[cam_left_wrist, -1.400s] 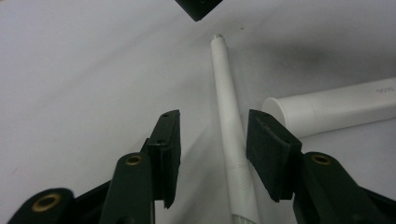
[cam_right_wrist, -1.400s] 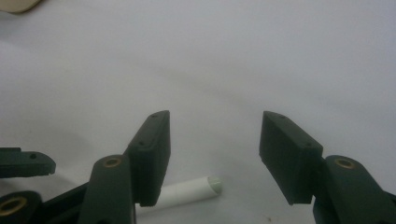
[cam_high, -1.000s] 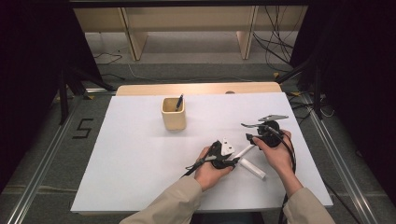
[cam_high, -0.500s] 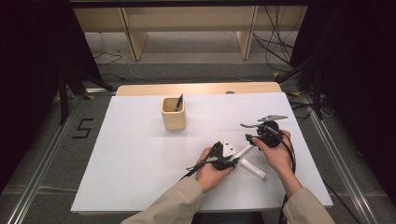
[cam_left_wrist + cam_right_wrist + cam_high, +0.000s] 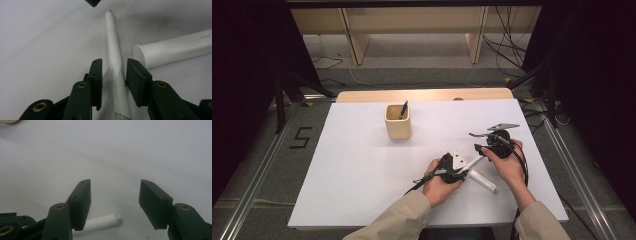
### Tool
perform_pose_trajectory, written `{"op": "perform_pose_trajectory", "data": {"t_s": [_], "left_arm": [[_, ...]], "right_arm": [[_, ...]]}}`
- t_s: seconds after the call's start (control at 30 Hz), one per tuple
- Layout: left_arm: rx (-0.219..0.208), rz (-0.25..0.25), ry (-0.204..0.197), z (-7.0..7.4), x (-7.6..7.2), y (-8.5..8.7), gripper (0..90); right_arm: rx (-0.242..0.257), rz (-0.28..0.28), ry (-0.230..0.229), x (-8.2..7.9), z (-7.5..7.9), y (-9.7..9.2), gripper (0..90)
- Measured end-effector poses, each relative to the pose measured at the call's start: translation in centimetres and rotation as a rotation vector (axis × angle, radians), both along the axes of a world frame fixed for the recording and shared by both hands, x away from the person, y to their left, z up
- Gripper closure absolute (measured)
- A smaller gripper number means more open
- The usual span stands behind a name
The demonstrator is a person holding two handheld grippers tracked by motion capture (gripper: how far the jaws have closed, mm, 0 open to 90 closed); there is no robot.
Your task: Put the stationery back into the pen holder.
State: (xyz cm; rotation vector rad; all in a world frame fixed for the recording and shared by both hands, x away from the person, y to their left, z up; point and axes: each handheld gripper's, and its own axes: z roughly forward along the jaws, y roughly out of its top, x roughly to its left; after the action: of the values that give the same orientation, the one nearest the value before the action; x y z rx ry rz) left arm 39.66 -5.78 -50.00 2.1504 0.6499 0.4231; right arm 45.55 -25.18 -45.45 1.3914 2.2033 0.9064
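I am working at the white table (image 5: 362, 165), and the step in hand looks like taking hold of the slim white pen (image 5: 113, 47) so it can be dealt with alongside its cap (image 5: 175, 50). I take the beige cup (image 5: 397, 121) as my landmark: the pen lies on the table well on my near side of the cup and off to its right, and the cap lies just beside the pen, farther still from the cup.

My left gripper (image 5: 113, 82) straddles the pen's thicker end. Its jaws have just been closing, with the pen between them. The pad (image 5: 135, 80) on the cap's side seems to be at the barrel or nearly so, while a sliver of gap remains on the other side, so I judge the grip is not yet made. My right gripper (image 5: 113, 202) hovers beyond the pen's thin end, jaws standing wide with nothing between them; the pen's tip (image 5: 115, 218) shows low in its view.

Next I would finish closing the left jaws squarely on the barrel, then lift without rolling the pen into the cap.

The pen is a smooth white taper with a faint chevron mark near the thick end. The cap is a stout white cylinder with small grey print. A dark pen (image 5: 403, 109) stands in the cup.
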Motion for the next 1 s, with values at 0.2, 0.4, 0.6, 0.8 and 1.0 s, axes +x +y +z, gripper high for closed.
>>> {"op": "perform_pose_trajectory", "data": {"t_s": [0.2, 0.4, 0.6, 0.8, 1.0], "left_arm": [[0.001, -0.001, 0.008, -0.01, -0.05, -0.08, 68.8], [-0.005, 0.014, 0.019, -0.02, -0.12, -0.17, 70.4], [-0.005, 0.028, 0.027, 0.00, -0.24, -0.26, 71.5], [-0.003, 0.038, 0.025, -0.01, -0.36, -0.37, 72.3], [0.002, 0.042, 0.028, 0.01, -0.46, -0.44, 73.8]], "right_arm": [[-0.002, 0.002, 0.000, 0.01, -0.02, 0.02, 43.5], [-0.002, 0.002, 0.001, 0.01, -0.02, 0.04, 43.5], [-0.002, 0.005, 0.000, 0.01, -0.04, 0.08, 43.5], [-0.003, 0.004, 0.000, 0.00, -0.02, 0.07, 43.3], [-0.003, 0.002, -0.001, -0.01, 0.00, 0.07, 43.3]]}}
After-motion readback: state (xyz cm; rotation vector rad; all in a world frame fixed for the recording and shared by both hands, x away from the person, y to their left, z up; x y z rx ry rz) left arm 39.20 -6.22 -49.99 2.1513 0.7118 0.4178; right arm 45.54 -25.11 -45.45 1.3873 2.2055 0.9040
